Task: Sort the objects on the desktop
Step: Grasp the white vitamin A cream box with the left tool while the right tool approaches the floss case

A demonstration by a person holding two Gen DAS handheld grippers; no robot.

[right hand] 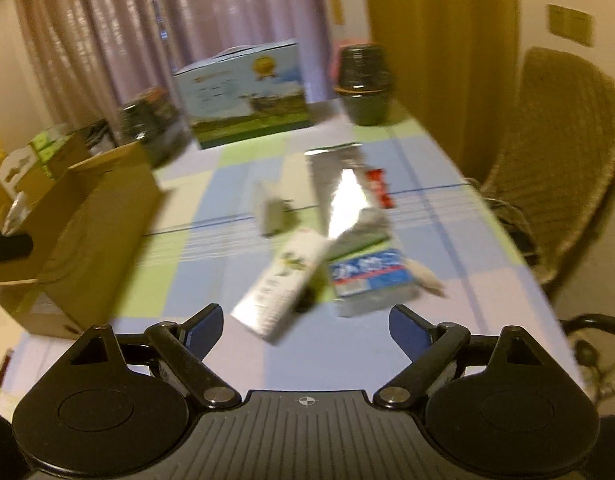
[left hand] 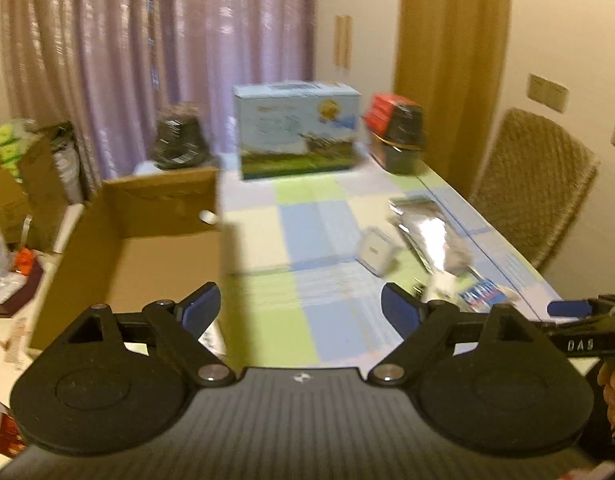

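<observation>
An open cardboard box (left hand: pixel 147 256) stands on the table's left side; it also shows in the right wrist view (right hand: pixel 87 216). Loose items lie at the table's right: a silver foil pouch (right hand: pixel 343 188), a white tube box (right hand: pixel 283 284), a blue-labelled packet (right hand: pixel 371 276), a small white charger-like block (right hand: pixel 273 212) and a red packet (right hand: pixel 381 188). My left gripper (left hand: pixel 301 312) is open and empty above the table beside the box. My right gripper (right hand: pixel 305 326) is open and empty just short of the white tube box. The right gripper's tip (left hand: pixel 571 308) shows at the left view's right edge.
A blue picture carton (left hand: pixel 297 132) stands at the table's far end between two dark jars (left hand: pixel 179 142) (left hand: pixel 403 140). A wicker chair (right hand: pixel 559 160) sits at the table's right side. More boxes (left hand: pixel 11 172) stand off the table at left.
</observation>
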